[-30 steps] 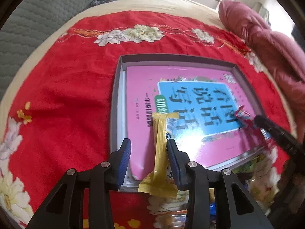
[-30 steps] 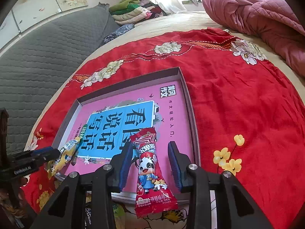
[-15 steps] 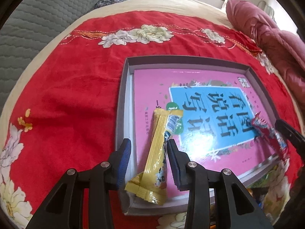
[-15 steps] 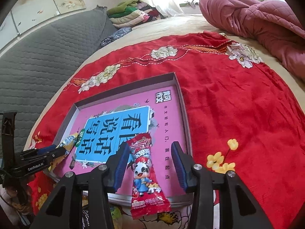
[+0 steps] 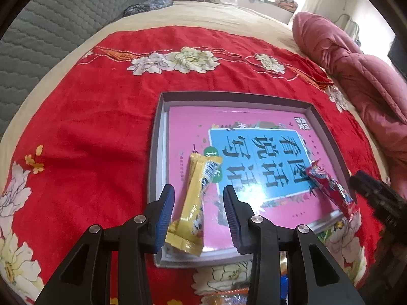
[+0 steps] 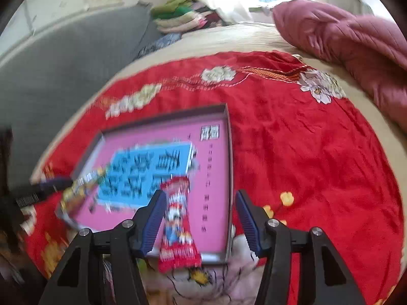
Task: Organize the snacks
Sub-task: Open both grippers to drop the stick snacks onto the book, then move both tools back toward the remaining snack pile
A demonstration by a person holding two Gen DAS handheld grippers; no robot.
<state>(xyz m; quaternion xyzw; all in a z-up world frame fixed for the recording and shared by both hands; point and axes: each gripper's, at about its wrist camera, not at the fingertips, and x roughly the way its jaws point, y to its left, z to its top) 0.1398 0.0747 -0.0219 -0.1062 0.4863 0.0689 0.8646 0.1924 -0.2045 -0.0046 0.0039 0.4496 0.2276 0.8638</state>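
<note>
Tray (image 5: pixel 155 167): grey, shallow, centre of your left wrist frame, on the red floral cloth (image 5: pixel 84 132) spread over the bed; a pink book (image 5: pixel 193 127) lies inside it.
Yellow snack (image 5: pixel 194 203): lower centre of that frame, lying on the book, its near end over the tray's front rim.
Left gripper (image 5: pixel 199 212): your jaws stand narrowly apart around the yellow snack; pads clear of it.
Red snack (image 6: pixel 178 223): lower centre of your right wrist frame, blurred, across the tray's front edge.
Right gripper (image 6: pixel 199 218): your jaws have just been opening, wide now; the red snack lies between them, against the left pad, clear of the right.
</note>
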